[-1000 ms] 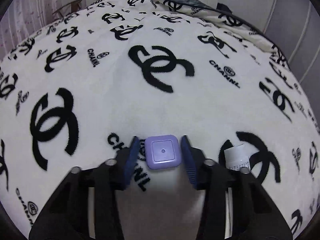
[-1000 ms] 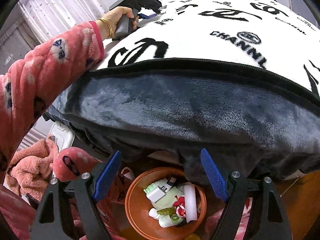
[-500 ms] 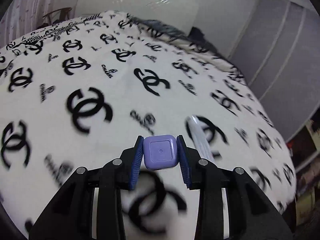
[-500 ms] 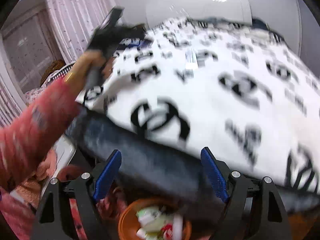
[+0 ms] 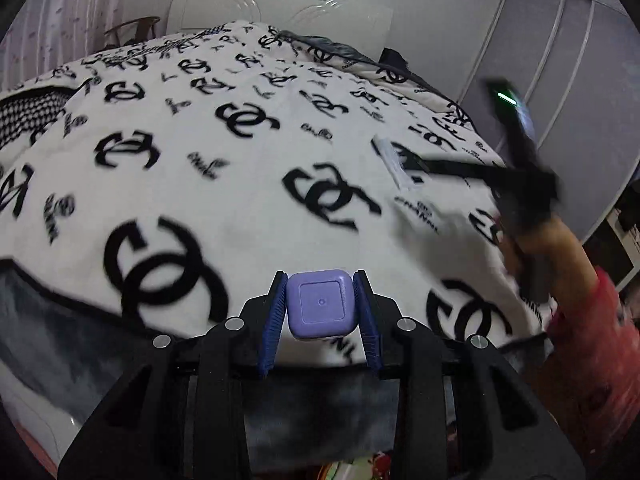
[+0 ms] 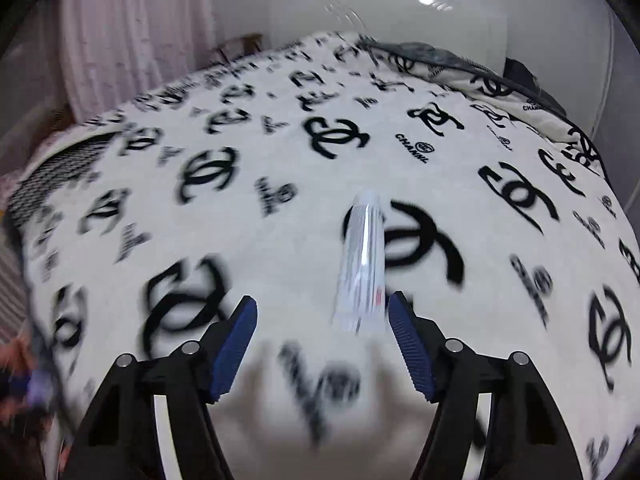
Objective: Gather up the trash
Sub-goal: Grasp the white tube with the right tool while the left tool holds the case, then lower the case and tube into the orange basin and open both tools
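Observation:
My left gripper is shut on a small lilac square box and hangs over the near edge of the bed. A long white tube-like packet lies on the white blanket with black logos; the same white packet shows far right in the left wrist view. My right gripper hovers low over the blanket just short of the packet's near end. Its jaws are closing, and only the packet's near tip sits beside the right blue pad, not pressed. The right gripper also shows blurred, held by a hand in a pink sleeve.
The blanket's grey underside folds over the bed's near edge. A white headboard stands behind the bed, a pale curtain at the left, grey wardrobe doors at the right. A dark item lies near the pillows.
Both hands swung: the left drew back from the bed's middle to its near edge with the lilac box. The right rose from the orange bin onto the bed, near the white packet, jaws narrower.

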Tool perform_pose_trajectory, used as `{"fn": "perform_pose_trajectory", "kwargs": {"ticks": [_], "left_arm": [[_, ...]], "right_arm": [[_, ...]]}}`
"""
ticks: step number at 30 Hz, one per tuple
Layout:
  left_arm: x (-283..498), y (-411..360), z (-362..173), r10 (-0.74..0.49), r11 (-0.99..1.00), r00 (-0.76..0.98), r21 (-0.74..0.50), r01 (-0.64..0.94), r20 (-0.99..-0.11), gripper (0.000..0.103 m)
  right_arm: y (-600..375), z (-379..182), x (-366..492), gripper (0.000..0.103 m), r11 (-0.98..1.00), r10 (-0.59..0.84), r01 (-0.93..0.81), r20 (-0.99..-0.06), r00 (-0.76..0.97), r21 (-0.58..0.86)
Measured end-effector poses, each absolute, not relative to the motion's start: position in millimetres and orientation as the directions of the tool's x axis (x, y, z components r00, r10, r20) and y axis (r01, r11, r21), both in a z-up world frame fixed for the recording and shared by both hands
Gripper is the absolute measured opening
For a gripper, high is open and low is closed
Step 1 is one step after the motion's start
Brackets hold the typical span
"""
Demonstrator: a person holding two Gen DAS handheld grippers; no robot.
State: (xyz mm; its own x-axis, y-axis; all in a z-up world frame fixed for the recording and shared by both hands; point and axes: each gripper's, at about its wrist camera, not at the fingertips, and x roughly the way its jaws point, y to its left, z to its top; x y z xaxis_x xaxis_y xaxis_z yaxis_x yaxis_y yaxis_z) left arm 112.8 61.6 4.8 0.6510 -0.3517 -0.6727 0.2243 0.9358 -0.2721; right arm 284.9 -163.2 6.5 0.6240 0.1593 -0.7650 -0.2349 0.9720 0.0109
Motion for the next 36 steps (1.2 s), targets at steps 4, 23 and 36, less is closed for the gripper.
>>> {"fn": "perform_pose_trajectory", "kwargs": {"ticks": [4,23,36], "left_arm": [[104,65,-2,-0.374,0.926,0.632,-0.309,0.216,-0.679,0.033],[69,40,16,-0.407,0.913,0.637,-0.297,0.279,-0.655,0.033],[-4,3,-25,-0.438,0.885,0.501,-0.261,0.386,-0.746,0.033]], "right_arm": [[-155,-20,337,0.052,0.986,0.062,-0.163,-0.828,0.558,-0.036],[-183,43,226,0.033,0.957,0.279,-0.246,-0.729,0.625,0.155],[-191,17,-14,0.033,0.892,0.402,-0.421,-0.720,0.565,0.167]]}}
